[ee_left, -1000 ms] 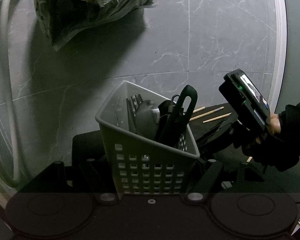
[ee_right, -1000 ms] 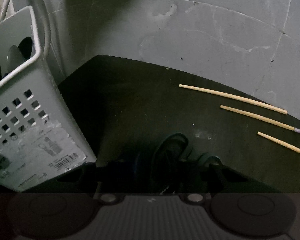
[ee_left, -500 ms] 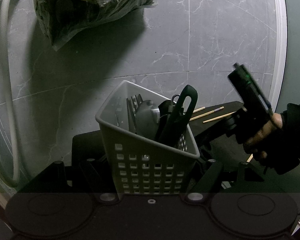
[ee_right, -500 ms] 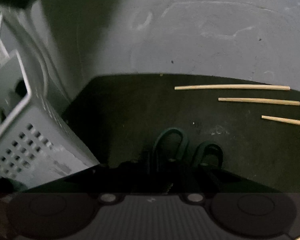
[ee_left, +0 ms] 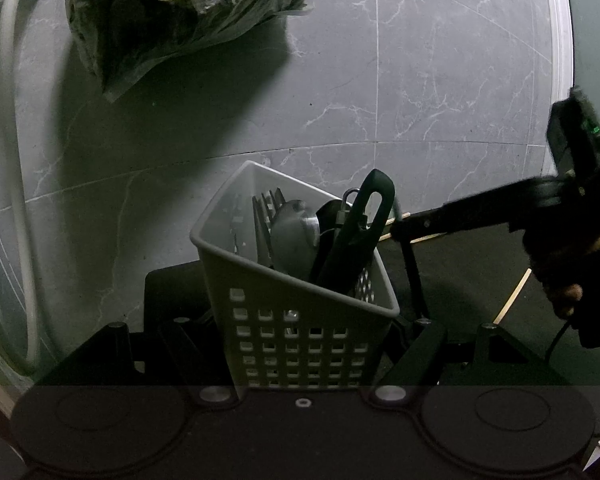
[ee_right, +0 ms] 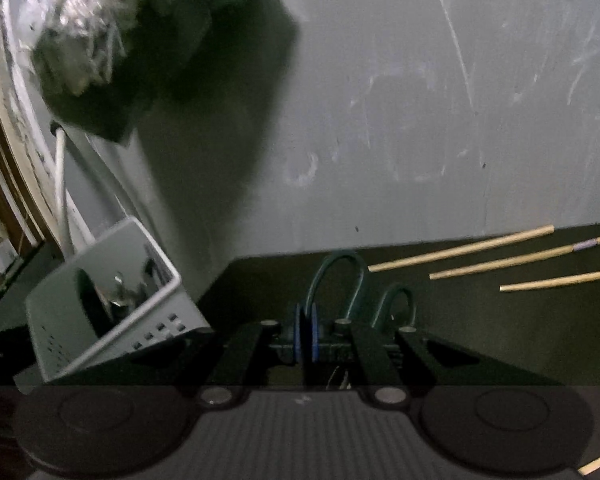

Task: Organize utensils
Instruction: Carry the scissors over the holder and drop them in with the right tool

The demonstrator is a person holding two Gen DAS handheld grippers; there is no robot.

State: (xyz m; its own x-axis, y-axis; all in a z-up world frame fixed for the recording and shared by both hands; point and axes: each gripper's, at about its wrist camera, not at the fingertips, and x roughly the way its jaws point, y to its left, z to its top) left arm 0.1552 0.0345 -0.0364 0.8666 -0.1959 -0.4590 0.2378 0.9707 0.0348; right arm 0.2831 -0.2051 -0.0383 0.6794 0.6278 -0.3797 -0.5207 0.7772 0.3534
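My left gripper (ee_left: 300, 344) is shut on a grey perforated utensil basket (ee_left: 300, 320) that stands on a black mat (ee_left: 472, 264). The basket holds forks, a spoon (ee_left: 294, 232) and a dark slotted handle (ee_left: 364, 224). My right gripper (ee_right: 306, 336) is shut on dark green scissors (ee_right: 340, 280), handle loops pointing forward, lifted above the mat. In the left wrist view the right gripper (ee_left: 404, 232) reaches in from the right, close to the basket's rim. The basket also shows at the left of the right wrist view (ee_right: 104, 304). Wooden chopsticks (ee_right: 460, 248) lie on the mat.
A marbled grey tile wall (ee_left: 420, 80) stands behind the mat. A clear plastic bag with dark contents (ee_left: 172, 12) hangs at the upper left. A white hose (ee_left: 16, 200) runs down the left side. One more chopstick (ee_left: 514, 298) lies near the right hand.
My right gripper has lifted the scissors off the mat and swung up and left toward the basket. The left gripper and basket have stayed still.
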